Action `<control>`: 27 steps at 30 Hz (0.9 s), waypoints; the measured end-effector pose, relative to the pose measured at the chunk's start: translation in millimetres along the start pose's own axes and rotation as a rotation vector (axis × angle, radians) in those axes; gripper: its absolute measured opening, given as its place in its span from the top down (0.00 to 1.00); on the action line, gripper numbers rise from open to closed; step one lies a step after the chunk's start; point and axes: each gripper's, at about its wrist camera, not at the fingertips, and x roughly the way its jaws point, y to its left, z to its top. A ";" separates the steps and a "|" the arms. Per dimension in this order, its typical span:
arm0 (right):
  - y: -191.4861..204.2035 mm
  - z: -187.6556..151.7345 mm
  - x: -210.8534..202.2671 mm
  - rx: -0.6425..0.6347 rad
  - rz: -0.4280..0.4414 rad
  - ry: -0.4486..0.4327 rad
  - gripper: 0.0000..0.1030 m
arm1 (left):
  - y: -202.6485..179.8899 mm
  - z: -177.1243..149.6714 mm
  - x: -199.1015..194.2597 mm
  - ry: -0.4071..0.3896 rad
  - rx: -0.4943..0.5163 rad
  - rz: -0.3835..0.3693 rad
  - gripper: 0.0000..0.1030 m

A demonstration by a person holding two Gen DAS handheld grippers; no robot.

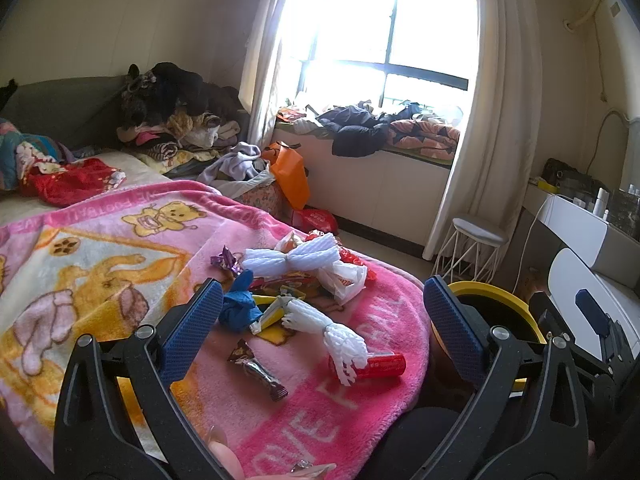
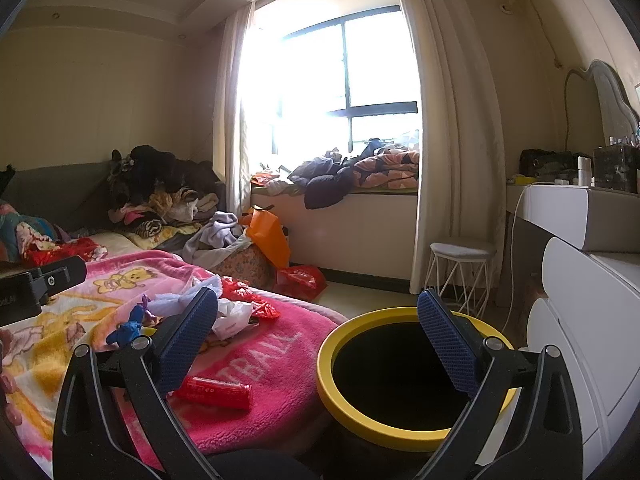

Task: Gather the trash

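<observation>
**Trash on the blanket, bin beside the bed**

Left claw (image 1: 320, 322) hangs wide and empty above the pink blanket (image 1: 360, 408) on the bed. Between its fingers, lying on the blanket: a white foam net (image 1: 340, 336), a red tube (image 1: 380, 365), a brown wrapper (image 1: 256, 368) and a blue wad (image 1: 238, 306). More wrappers sit beyond, toward the blanket's far edge. Right claw (image 2: 320, 340), also wide and empty, hovers over the yellow-rimmed bin (image 2: 384, 426), which stands just beside the bed's near corner. The tube lies near the left finger of the right claw.
</observation>
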 end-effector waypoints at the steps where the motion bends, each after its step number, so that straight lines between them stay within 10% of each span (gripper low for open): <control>1: -0.4 -0.2 0.0 0.000 0.001 0.000 0.06 | 0.5 -0.5 -0.3 -0.002 0.000 0.000 0.10; 15: 0.1 -1.7 1.9 0.007 0.018 0.008 0.06 | -2.8 6.8 -4.6 -0.003 -0.003 -0.002 0.10; 27: 45.7 -2.9 24.8 -0.082 0.254 0.119 0.06 | 31.7 11.0 4.5 -0.010 -0.068 0.093 0.10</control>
